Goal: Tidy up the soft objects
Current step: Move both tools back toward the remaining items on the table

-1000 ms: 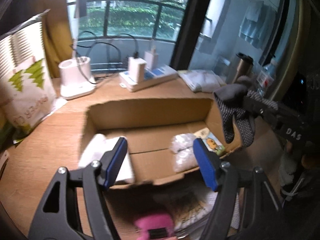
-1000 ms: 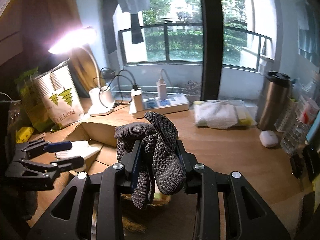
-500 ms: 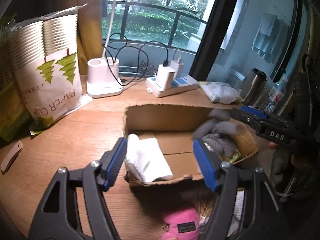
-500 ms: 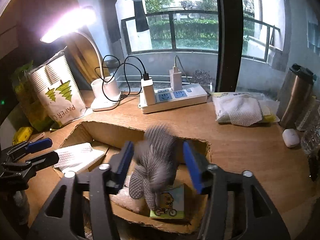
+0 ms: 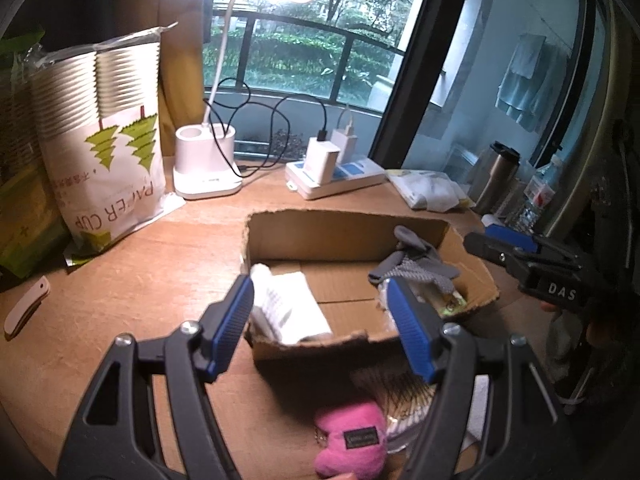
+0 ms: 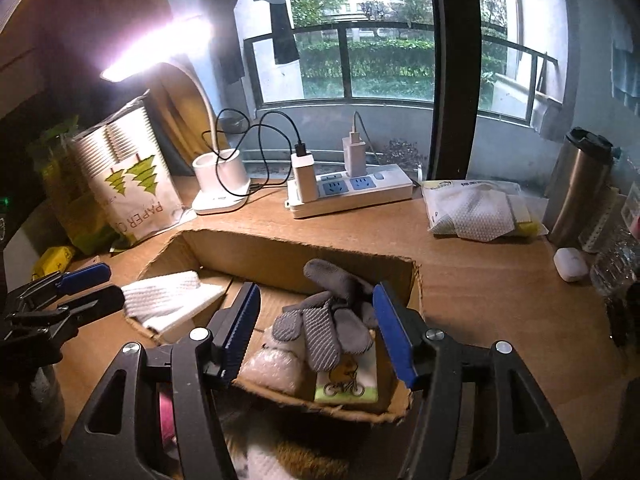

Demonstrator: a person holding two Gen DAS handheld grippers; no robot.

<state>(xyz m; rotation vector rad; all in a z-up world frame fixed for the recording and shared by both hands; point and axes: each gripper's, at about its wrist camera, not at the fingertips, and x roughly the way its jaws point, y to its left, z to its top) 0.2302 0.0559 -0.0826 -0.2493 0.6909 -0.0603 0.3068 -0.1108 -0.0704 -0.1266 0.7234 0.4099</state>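
Note:
A shallow cardboard box [image 6: 280, 256] sits on the wooden desk. Inside it, at the right end, a grey knit glove [image 6: 324, 328] lies loose on a bubble-wrap packet [image 6: 272, 364] and a cartoon card [image 6: 348, 384]. A folded white cloth [image 6: 168, 300] fills the left end. My right gripper [image 6: 316, 304] hovers open above the glove, its pads apart from it. My left gripper [image 5: 320, 300] is open and empty over the box's [image 5: 340, 236] near wall. A pink plush toy [image 5: 352, 440] lies on the desk below it, in front of the box.
At the back of the desk stand a paper-cup bag [image 5: 112, 168], a white lamp base [image 5: 206, 164] with cables, and a power strip [image 6: 352, 194]. Right of the box are a packet of white cloths [image 6: 476, 210], a steel tumbler [image 6: 580, 184] and a small white case [image 6: 570, 264].
The right gripper's jaws opened and the grey glove dropped out of them into the box. The left gripper drew back, so the box now looks smaller and further right in its view.

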